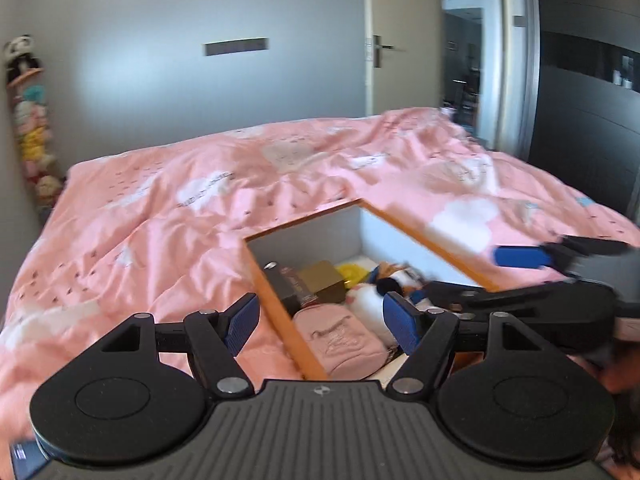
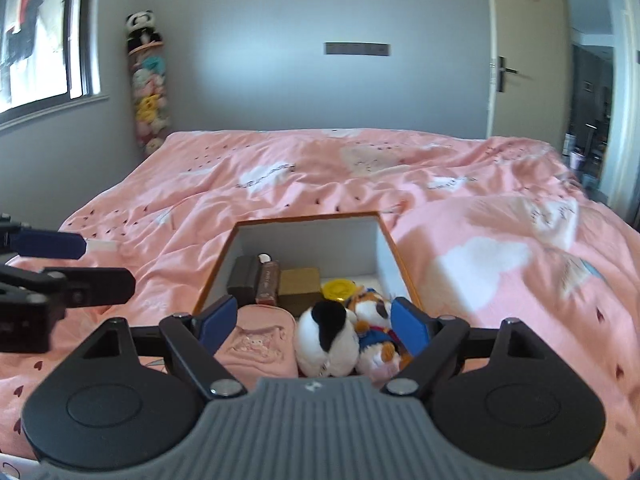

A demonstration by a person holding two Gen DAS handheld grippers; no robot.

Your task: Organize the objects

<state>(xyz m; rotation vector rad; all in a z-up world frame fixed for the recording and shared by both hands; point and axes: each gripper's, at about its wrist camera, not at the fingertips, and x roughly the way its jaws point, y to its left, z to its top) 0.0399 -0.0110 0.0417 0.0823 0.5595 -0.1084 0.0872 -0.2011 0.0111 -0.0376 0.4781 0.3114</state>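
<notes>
An orange-rimmed box (image 1: 420, 236) (image 2: 308, 217) with white inner walls sits on the pink bed. Inside lie a pink pouch (image 1: 340, 340) (image 2: 260, 344), a black-and-white plush (image 2: 326, 334), a calico plush in blue (image 2: 376, 316) (image 1: 400, 276), a gold box (image 1: 322, 278) (image 2: 300, 284), dark brown boxes (image 2: 244, 276) and a yellow round item (image 2: 339, 289). My left gripper (image 1: 320, 320) is open and empty over the box's near left edge. My right gripper (image 2: 316, 322) is open and empty just above the plushes. Each gripper shows at the side of the other's view.
The pink quilt (image 1: 200, 208) covers the whole bed. A tall column of plush toys (image 2: 148, 80) stands in the far corner by a window (image 2: 36, 36). A door (image 2: 516, 52) and dark wardrobe (image 1: 588, 100) are to the right.
</notes>
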